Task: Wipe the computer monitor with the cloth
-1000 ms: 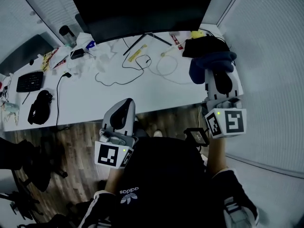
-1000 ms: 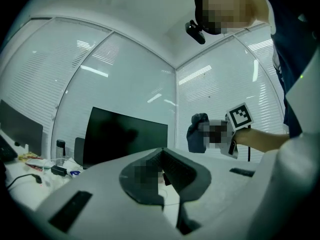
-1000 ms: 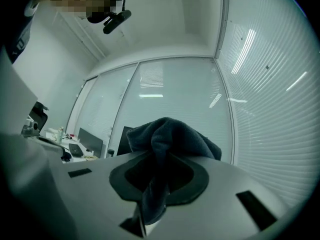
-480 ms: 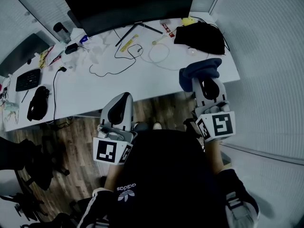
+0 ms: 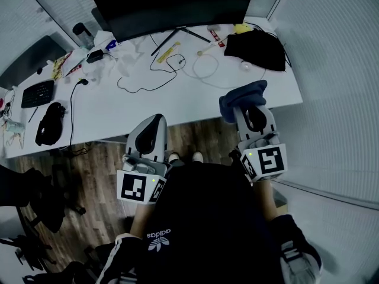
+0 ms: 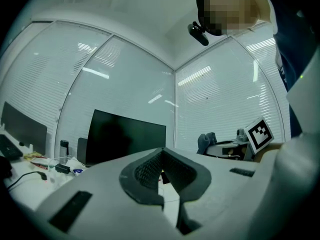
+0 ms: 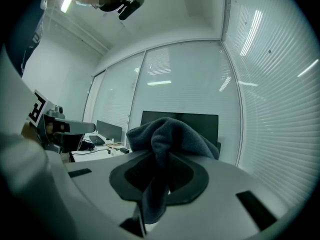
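Clamping a bunched dark blue cloth (image 7: 172, 134) between its closed jaws, the right gripper (image 5: 244, 102) now hangs just off the front edge of the white desk (image 5: 177, 108), near its right end. A second ago it was further forward over the desktop, close beside the black garment (image 5: 258, 47). The cloth sits well apart from the computer monitor (image 5: 172, 5) (its screen dark), which stands at the back of the desk. The left gripper (image 5: 155, 124) has barely shifted: it is held in front of the desk's edge over the wooden floor (image 5: 95, 164), jaws brought together with nothing between them. A keyboard (image 5: 37, 93) lies towards the desk's left end and loose cables (image 5: 151, 78) trail across its middle
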`<action>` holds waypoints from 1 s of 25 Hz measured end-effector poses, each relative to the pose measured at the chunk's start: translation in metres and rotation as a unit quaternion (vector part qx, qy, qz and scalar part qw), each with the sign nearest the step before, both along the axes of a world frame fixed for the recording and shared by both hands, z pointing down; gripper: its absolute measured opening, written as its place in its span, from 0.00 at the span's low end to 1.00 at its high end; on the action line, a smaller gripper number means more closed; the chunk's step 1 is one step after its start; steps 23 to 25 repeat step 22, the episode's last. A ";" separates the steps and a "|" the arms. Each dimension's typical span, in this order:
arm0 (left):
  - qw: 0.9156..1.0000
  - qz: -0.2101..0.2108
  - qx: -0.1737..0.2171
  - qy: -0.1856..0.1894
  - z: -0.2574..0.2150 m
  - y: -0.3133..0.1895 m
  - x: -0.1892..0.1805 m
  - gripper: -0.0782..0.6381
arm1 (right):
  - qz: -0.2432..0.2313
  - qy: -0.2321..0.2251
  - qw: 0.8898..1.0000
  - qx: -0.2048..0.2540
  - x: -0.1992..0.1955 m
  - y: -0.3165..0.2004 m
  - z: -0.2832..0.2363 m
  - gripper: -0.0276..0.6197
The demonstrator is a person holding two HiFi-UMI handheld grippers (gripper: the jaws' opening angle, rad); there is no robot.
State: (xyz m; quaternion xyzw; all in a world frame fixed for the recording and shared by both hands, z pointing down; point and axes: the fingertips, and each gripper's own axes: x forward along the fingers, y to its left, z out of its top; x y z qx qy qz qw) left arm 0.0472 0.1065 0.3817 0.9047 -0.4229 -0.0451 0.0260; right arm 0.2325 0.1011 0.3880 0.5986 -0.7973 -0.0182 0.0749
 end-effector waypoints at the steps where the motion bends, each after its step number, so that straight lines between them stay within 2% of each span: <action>1: 1.000 -0.002 -0.001 0.000 0.001 0.000 -0.002 0.12 | -0.003 -0.001 1.000 0.002 -0.003 0.000 0.000 0.11; 13: 1.000 -0.005 0.001 0.007 -0.006 0.004 -0.004 0.12 | -0.015 0.004 1.000 -0.002 -0.004 0.004 -0.003 0.11; 22: 0.999 -0.034 0.020 0.013 -0.009 0.003 -0.012 0.12 | -0.069 0.010 0.997 0.024 -0.012 -0.007 -0.014 0.11; 25: 0.999 -0.034 0.020 0.013 -0.009 0.003 -0.012 0.12 | -0.069 0.010 0.997 0.024 -0.012 -0.007 -0.014 0.11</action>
